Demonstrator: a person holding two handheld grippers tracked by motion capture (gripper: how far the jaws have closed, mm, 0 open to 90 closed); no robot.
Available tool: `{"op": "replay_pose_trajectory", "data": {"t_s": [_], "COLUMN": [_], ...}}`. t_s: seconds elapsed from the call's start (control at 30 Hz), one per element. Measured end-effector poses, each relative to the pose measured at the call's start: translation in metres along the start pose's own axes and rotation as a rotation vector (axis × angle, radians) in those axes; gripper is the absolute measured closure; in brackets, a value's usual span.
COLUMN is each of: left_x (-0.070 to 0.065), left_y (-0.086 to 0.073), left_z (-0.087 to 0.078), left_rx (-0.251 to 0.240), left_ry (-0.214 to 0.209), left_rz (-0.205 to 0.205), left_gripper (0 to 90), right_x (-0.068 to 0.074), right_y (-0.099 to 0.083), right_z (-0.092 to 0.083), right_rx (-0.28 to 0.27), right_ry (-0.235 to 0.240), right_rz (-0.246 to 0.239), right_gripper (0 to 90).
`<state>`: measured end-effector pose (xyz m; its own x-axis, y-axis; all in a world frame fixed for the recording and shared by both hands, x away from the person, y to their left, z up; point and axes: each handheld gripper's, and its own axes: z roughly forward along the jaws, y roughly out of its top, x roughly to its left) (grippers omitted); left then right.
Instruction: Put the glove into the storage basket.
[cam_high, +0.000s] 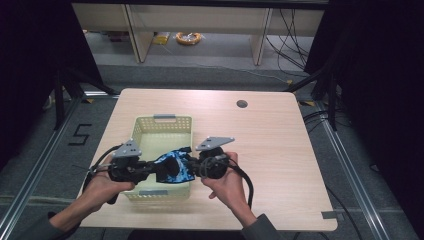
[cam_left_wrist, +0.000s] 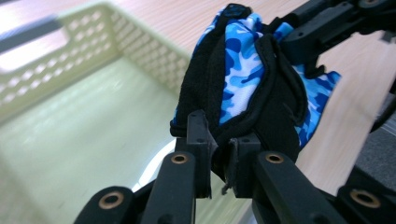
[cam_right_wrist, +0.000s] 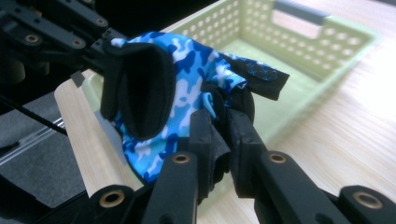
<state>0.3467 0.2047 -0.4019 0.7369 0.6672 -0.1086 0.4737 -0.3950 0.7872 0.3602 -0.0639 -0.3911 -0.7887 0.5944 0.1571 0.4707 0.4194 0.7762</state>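
Blue camouflage glove (cam_high: 172, 167) held between both claws above the near end of pale green basket (cam_high: 162, 131) on bench (cam_high: 280, 150). Left claw (cam_left_wrist: 223, 158) clenched on one edge, right claw (cam_right_wrist: 223, 140) on the opposite.

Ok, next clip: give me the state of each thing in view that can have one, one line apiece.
Glove: blue camouflage with black trim, held up between both grippers over the near part of the basket, touching neither table nor basket floor.
Left gripper: shut on one edge of the glove.
Right gripper: shut on the opposite edge of the glove.
Basket: pale green, upright on the table, nothing inside that can be seen.
Table: bears the basket.
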Motion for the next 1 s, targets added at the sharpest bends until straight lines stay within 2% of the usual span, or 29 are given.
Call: {"op": "replay_pose_trajectory", "data": {"t_s": [0.03, 0.07, 0.17, 0.2, 0.27, 0.43, 0.47, 0.5, 0.57, 0.6, 0.63, 0.7, 0.73, 0.8, 0.83, 0.97, 1.0], "left_x": [0.003, 0.009, 0.022, 0.025, 0.033, 0.044, 0.045, 0.046, 0.047, 0.048, 0.048, 0.048, 0.047, 0.046, 0.046, 0.046, 0.046], "left_y": [-0.004, -0.008, -0.019, -0.021, -0.026, -0.035, -0.036, -0.037, -0.038, -0.040, -0.040, -0.040, -0.038, -0.038, -0.038, -0.035, -0.034], "left_z": [0.000, -0.003, -0.004, -0.005, -0.002, 0.008, 0.010, 0.012, 0.015, 0.019, 0.020, 0.021, 0.022, 0.025, 0.027, 0.031, 0.031], "left_rx": [-0.006, 0.026, 0.055, 0.069, 0.096, 0.155, 0.172, 0.177, 0.192, 0.217, 0.232, 0.238, 0.263, 0.262, 0.298, 0.316, 0.338], "left_ry": [0.008, 0.010, 0.017, 0.022, 0.027, 0.023, 0.023, 0.025, 0.025, 0.021, 0.022, 0.018, 0.030, 0.033, 0.032, 0.030, 0.027], "left_rz": [-0.020, -0.004, -0.029, -0.034, -0.048, -0.051, -0.041, -0.045, -0.044, -0.036, -0.033, -0.038, -0.010, -0.019, -0.013, -0.010, 0.015], "left_gripper": [81.3, 81.3, 81.1, 81.1, 81.0, 80.9, 80.9, 80.9, 80.7, 80.5, 80.2, 79.9, 79.8, 79.7, 79.0, 76.4, 74.9], "right_x": [0.003, 0.004, 0.009, 0.010, 0.013, 0.014, 0.015, 0.013, 0.013, 0.012, 0.013, 0.013, 0.014, 0.012, 0.012, 0.011, 0.011], "right_y": [0.002, 0.004, 0.008, 0.007, 0.008, 0.006, 0.006, 0.004, 0.004, 0.003, 0.002, 0.002, 0.001, 0.001, 0.000, -0.001, -0.001], "right_z": [0.008, 0.015, 0.038, 0.044, 0.056, 0.077, 0.081, 0.085, 0.088, 0.095, 0.096, 0.097, 0.101, 0.102, 0.103, 0.105, 0.106], "right_rx": [0.003, 0.025, 0.064, 0.052, 0.073, 0.159, 0.181, 0.193, 0.213, 0.246, 0.260, 0.272, 0.299, 0.303, 0.328, 0.348, 0.361], "right_ry": [0.002, 0.008, 0.020, 0.022, 0.033, 0.025, 0.023, 0.020, 0.016, 0.016, 0.020, 0.018, 0.012, 0.017, 0.004, 0.008, -0.002], "right_rz": [-0.001, -0.014, -0.018, -0.017, -0.012, -0.015, 0.014, -0.003, 0.006, -0.021, -0.015, -0.014, -0.020, -0.034, -0.020, -0.039, -0.043], "right_gripper": [82.1, 82.1, 82.1, 82.2, 82.2, 82.2, 82.3, 82.4, 82.4, 82.4, 82.4, 82.4, 82.4, 82.4, 82.3, 82.2, 82.0]}}
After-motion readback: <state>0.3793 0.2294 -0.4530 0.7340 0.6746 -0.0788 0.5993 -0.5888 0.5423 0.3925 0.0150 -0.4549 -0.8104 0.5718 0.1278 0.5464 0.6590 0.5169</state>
